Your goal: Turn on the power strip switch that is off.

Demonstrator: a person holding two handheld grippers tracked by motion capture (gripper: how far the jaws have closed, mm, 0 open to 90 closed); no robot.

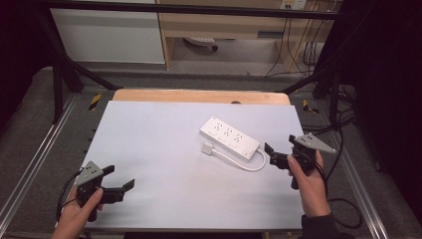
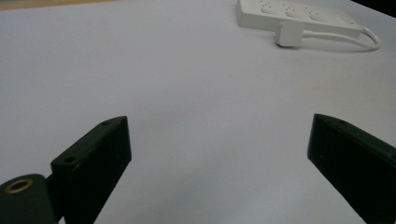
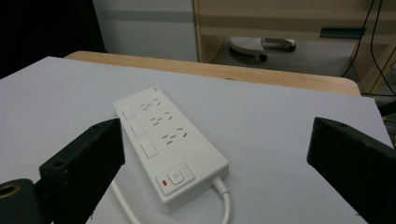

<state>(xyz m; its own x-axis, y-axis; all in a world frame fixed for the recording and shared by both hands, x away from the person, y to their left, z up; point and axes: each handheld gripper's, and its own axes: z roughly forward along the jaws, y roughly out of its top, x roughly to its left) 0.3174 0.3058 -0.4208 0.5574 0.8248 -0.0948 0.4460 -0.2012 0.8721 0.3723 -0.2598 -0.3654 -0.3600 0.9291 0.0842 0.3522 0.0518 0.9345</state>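
Observation:
A white power strip (image 1: 230, 137) lies at an angle on the white tabletop (image 1: 159, 144), right of centre. Its white plug (image 1: 207, 148) rests beside it, and the cord (image 1: 246, 166) loops back to the strip's near end. My right gripper (image 1: 280, 144) is held open just right of that end, empty. In the right gripper view the strip (image 3: 170, 140) lies close ahead between the wide jaws, red switch light nearest. My left gripper (image 1: 120, 177) is open and empty at the near left corner. In the left gripper view, strip (image 2: 294, 14) and plug (image 2: 289, 33) lie far off.
A wooden table edge (image 1: 199, 95) shows beyond the white sheet. Black frame posts (image 1: 59, 74) stand at the table's far corners, with metal rails along both sides. Cables (image 1: 343, 124) hang off the right side. A wooden shelf unit (image 1: 224, 25) stands behind.

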